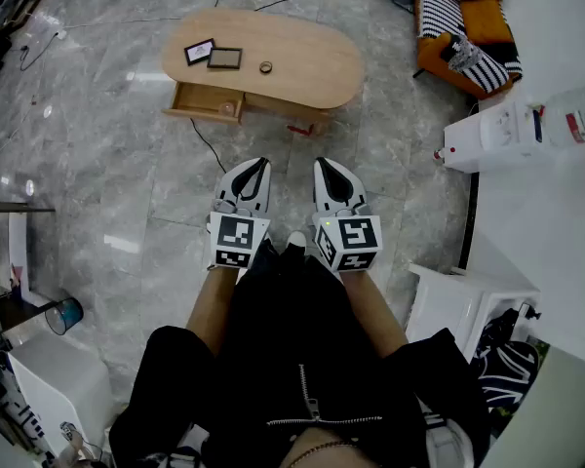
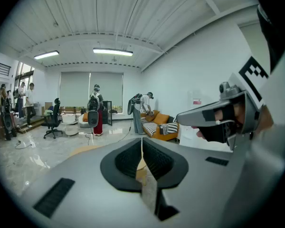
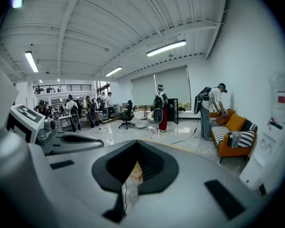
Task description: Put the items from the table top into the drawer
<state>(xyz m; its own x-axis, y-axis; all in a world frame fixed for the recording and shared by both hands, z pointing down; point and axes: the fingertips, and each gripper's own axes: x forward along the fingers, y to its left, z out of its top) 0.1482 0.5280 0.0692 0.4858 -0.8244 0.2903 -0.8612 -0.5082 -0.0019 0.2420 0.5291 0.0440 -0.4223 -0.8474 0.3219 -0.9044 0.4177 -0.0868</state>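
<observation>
An oval wooden table (image 1: 312, 76) stands on the marble floor, far ahead of me. On its top lie a dark picture frame (image 1: 224, 58), a smaller black card frame (image 1: 199, 51) and a small ring (image 1: 266, 67). Its drawer (image 1: 201, 93) is pulled open at the front left, with a small object (image 1: 227, 109) inside. My left gripper (image 1: 258, 162) (image 2: 142, 141) and right gripper (image 1: 329, 162) (image 3: 136, 145) are held side by side close to my body. Both point toward the table, well short of it. Their jaws are shut with nothing between them.
An orange sofa (image 1: 463, 32) with striped cushions stands at the back right. A white water dispenser (image 1: 507, 130) and a white cabinet (image 1: 463, 305) are on my right. A cable (image 1: 207, 144) runs across the floor from the table. White furniture (image 1: 49, 388) stands at my left.
</observation>
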